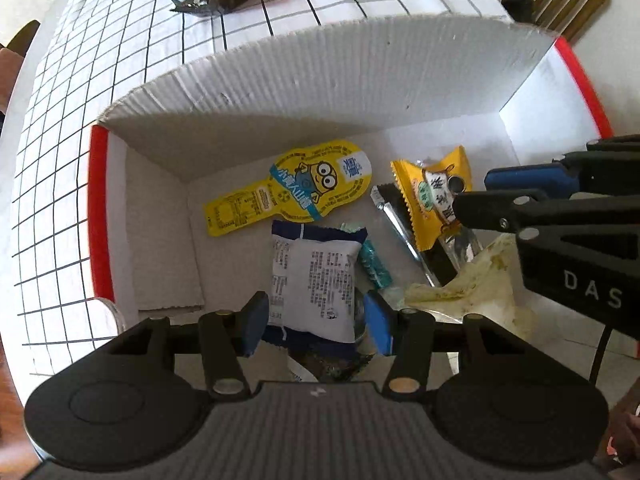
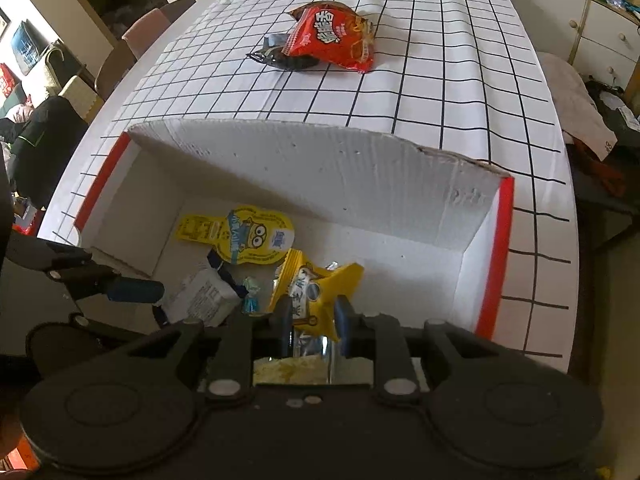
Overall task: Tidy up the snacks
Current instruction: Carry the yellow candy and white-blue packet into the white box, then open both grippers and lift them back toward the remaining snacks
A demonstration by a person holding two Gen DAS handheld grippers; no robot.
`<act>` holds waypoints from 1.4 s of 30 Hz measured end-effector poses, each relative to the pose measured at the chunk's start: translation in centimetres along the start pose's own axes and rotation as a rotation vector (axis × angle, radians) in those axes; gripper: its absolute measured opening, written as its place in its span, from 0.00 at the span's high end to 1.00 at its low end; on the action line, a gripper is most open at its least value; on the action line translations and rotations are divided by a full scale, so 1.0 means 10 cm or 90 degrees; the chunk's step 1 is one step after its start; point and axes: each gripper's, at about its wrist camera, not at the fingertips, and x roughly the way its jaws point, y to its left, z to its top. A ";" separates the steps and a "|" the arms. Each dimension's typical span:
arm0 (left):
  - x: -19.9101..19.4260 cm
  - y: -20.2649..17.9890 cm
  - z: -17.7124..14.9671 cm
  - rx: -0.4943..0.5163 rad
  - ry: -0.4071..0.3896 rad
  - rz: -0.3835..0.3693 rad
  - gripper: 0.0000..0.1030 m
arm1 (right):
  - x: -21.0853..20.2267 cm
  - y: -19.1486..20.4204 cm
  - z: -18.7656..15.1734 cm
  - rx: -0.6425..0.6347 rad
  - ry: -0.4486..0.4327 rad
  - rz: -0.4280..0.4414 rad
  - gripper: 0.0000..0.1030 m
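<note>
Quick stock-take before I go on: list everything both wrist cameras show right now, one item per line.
Box: one, white card with red edges, on the table.
Cartoon pack: one, yellow, box floor, far side.
White pouch: one, white and blue, between the left claw's fingers.
Yellow packet: one, pinched by the right claw.
Teal candy: one, beside the white pouch.
Red bag: one, on the tablecloth beyond the box.
Dark wrapper: one, partly under the red bag.
Tablecloth: one, white, black grid.
Left claw: blue pads.
Right claw: closed.
</note>
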 end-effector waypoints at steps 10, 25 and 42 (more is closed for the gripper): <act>-0.40 0.07 -0.06 -0.030 -0.082 -0.023 0.43 | -0.33 0.01 0.00 -0.003 -0.033 0.040 0.75; -0.99 0.18 -0.08 -0.041 -0.235 0.018 0.28 | -0.84 0.06 0.16 -0.035 -0.101 0.061 0.70; -1.06 0.94 0.42 -0.032 -0.332 0.019 0.20 | -0.79 0.10 0.90 -0.010 -0.148 0.022 0.11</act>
